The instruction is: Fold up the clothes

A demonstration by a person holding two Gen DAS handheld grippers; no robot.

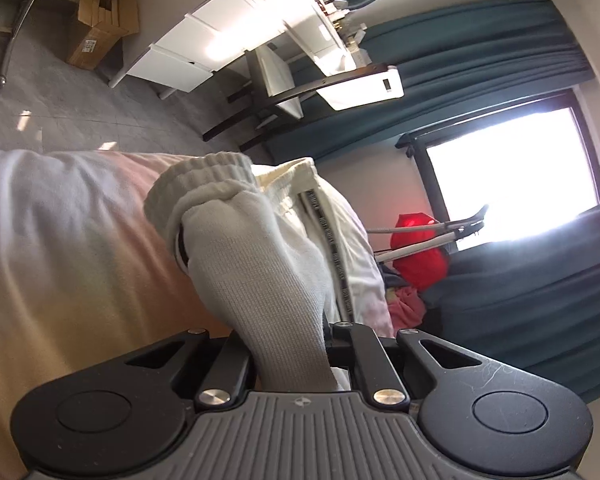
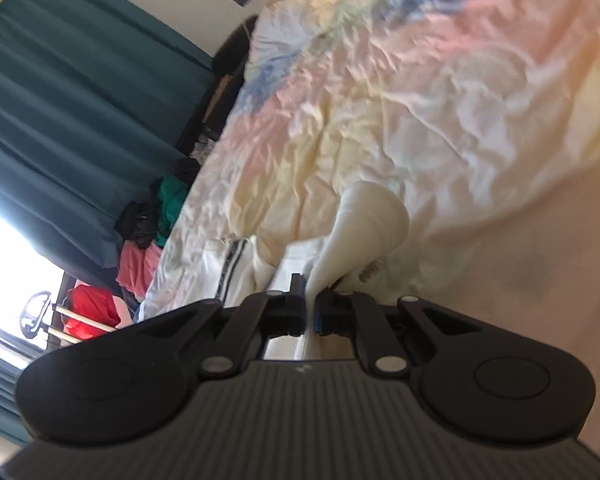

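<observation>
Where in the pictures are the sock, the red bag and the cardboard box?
sock [image 1: 260, 264]: left wrist view, ribbed leg.
red bag [image 1: 420, 256]: left wrist view, its middle.
cardboard box [image 1: 100, 28]: left wrist view, its side.

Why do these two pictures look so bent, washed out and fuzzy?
Left wrist view: fisheye bends the room; the window blows out white, the sock stays sharp. Right wrist view: the bedspread is smeared and soft, with daylight glare at the left edge.

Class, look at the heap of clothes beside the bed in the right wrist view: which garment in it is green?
The green garment lies near the top of the heap, against the bed's edge. Below it are a pink one and a bright red one; a black one lies beside it.
</observation>
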